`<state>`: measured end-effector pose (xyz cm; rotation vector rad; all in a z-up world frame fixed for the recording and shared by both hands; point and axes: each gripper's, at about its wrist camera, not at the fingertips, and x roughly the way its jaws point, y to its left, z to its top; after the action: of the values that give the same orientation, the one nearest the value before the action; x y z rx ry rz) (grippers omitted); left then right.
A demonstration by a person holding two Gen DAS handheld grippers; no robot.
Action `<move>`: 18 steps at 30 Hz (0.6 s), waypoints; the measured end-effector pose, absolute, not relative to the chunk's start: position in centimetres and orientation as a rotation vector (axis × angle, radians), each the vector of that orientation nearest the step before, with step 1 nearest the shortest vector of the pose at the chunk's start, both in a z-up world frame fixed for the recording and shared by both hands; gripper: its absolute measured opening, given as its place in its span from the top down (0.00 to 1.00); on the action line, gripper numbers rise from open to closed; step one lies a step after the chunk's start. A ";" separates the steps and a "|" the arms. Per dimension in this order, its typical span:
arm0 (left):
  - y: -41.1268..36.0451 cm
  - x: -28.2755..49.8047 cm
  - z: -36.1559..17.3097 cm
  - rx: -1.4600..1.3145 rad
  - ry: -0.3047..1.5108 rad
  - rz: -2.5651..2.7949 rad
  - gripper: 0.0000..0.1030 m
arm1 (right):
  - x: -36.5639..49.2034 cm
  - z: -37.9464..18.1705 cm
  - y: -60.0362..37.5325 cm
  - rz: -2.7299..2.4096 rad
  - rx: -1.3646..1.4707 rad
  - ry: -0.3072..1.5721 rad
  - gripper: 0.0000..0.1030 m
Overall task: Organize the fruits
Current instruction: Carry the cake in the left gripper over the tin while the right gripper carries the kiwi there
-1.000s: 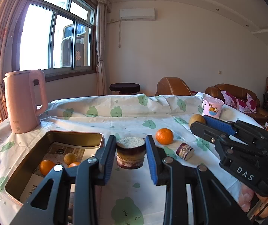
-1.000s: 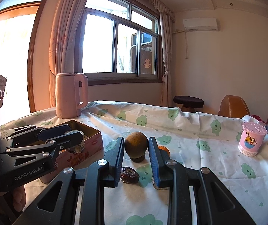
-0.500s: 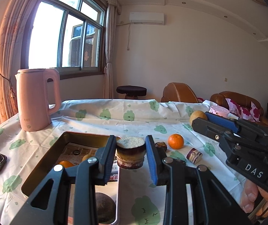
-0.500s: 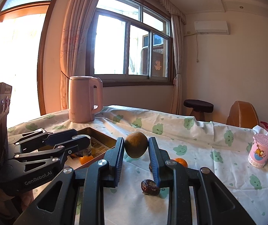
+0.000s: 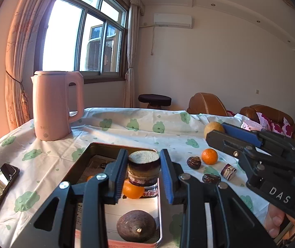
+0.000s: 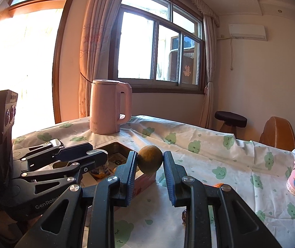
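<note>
Tablecloth (image 5: pixel 126 132) with green prints, pink kettle (image 5: pixel 54 105) beside window (image 5: pixel 85 39).

left gripper (image 5: pixel 143 170): jaws clamped, level | right gripper (image 6: pixel 149 162): jaws clamped, raised, alongside left

Brown round fruit (image 6: pixel 149 162) held aloft; dark fruit (image 5: pixel 136 225) in tin (image 5: pixel 97 146).

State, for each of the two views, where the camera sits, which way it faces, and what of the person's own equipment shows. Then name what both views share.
Left wrist: on the left gripper, looking along its fingers over the tin towards window and sofa; it grips a layered cake piece; the right gripper shows at right.
Right wrist: on the right gripper, facing the window; grips a brown round fruit; left gripper at left.
Shared: pink kettle, tin, tablecloth.
</note>
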<state>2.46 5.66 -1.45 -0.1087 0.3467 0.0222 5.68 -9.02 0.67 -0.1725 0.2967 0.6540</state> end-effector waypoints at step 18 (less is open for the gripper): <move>9.1 2.1 -2.2 -0.125 0.365 0.091 0.68 | 5.6 0.0 -4.9 0.719 -0.196 0.322 0.73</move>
<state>2.11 9.11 -2.20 -0.1251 0.3646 0.0912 5.64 -4.87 -0.05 -0.1955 0.3220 0.7187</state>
